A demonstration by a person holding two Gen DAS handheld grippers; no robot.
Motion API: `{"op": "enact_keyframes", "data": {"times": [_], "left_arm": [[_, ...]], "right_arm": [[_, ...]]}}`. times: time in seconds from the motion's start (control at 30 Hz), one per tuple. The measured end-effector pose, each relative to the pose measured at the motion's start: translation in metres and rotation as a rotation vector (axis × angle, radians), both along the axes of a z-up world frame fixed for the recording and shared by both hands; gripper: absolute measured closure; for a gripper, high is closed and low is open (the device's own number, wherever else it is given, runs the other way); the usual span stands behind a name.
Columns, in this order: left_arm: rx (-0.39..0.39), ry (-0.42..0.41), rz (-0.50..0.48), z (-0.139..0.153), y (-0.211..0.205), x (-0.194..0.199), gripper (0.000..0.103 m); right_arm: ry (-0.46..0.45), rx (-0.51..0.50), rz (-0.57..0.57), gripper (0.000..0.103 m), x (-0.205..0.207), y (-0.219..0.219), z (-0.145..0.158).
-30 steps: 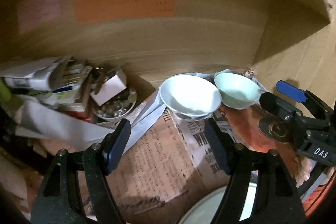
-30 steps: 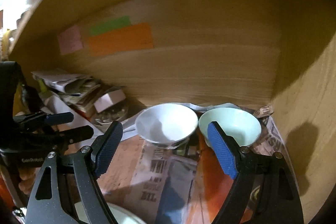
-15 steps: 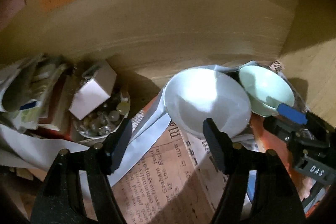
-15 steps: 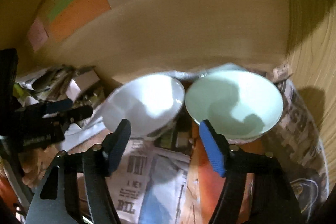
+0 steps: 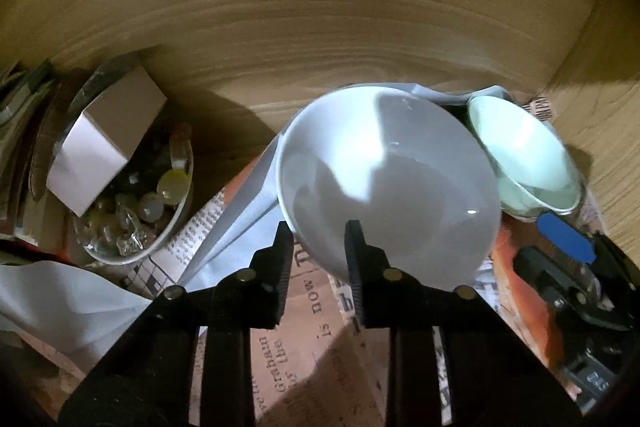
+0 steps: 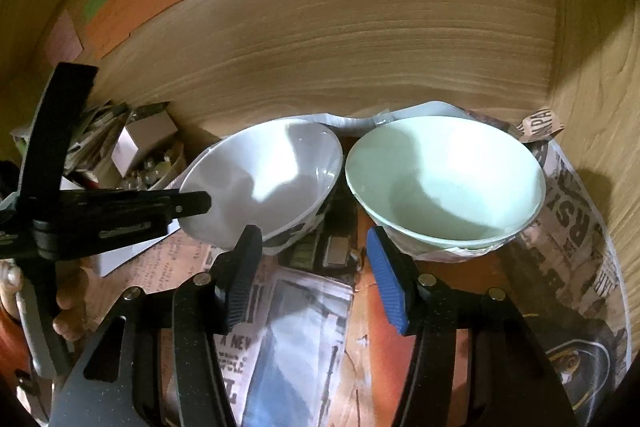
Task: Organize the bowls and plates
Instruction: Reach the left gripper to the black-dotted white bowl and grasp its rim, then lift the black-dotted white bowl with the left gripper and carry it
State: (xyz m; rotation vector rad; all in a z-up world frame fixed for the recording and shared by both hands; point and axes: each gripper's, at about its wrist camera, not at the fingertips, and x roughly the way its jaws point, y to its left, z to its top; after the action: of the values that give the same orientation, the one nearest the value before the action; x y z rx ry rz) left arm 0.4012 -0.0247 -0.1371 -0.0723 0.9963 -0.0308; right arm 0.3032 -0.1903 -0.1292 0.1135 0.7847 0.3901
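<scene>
A white bowl (image 5: 392, 183) stands on newspaper inside a wooden cabinet, with a pale green bowl (image 5: 524, 163) touching its right side. My left gripper (image 5: 318, 239) is shut on the white bowl's near rim, one finger inside and one outside. In the right wrist view the white bowl (image 6: 268, 183) is left and the green bowl (image 6: 444, 183) right. My right gripper (image 6: 316, 267) is open and empty, just in front of the gap between the bowls; its blue pad (image 6: 386, 287) is near the green bowl's base.
A glass dish of marbles (image 5: 136, 203) with a small white box (image 5: 104, 143) on it sits at the left, beside stacked papers. The cabinet's back wall (image 6: 360, 27) and right wall (image 6: 600, 87) are close. Newspaper (image 6: 296, 339) lines the shelf.
Both grippers moved forward toward the bowls. My left gripper closed onto the white bowl's near rim. My right gripper narrowed somewhat but stays open.
</scene>
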Motion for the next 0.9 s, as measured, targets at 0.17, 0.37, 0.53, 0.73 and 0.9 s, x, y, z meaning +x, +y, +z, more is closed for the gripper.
{"op": "enact_keyframes", "data": {"times": [0.17, 0.37, 0.53, 0.73, 0.9], "left_arm": [[0.074, -0.003, -0.037, -0.003, -0.007, -0.003, 0.081], [0.078, 0.024, -0.077, -0.004, -0.005, -0.014, 0.083], [0.119, 0.042, -0.134, -0.004, -0.006, -0.034, 0.084], [0.128, 0.059, -0.190, -0.004, -0.003, -0.056, 0.084], [0.134, 0.058, -0.236, -0.003, -0.001, -0.067, 0.084]], "right_arm": [[0.009, -0.005, 0.014, 0.052, 0.003, 0.004, -0.004], [0.030, -0.006, 0.030, 0.052, 0.005, 0.005, -0.008], [0.052, 0.000, 0.052, 0.052, 0.007, 0.008, -0.012], [0.100, 0.009, 0.069, 0.056, 0.012, 0.013, -0.022], [0.129, 0.011, 0.099, 0.071, 0.013, 0.020, -0.028]]}}
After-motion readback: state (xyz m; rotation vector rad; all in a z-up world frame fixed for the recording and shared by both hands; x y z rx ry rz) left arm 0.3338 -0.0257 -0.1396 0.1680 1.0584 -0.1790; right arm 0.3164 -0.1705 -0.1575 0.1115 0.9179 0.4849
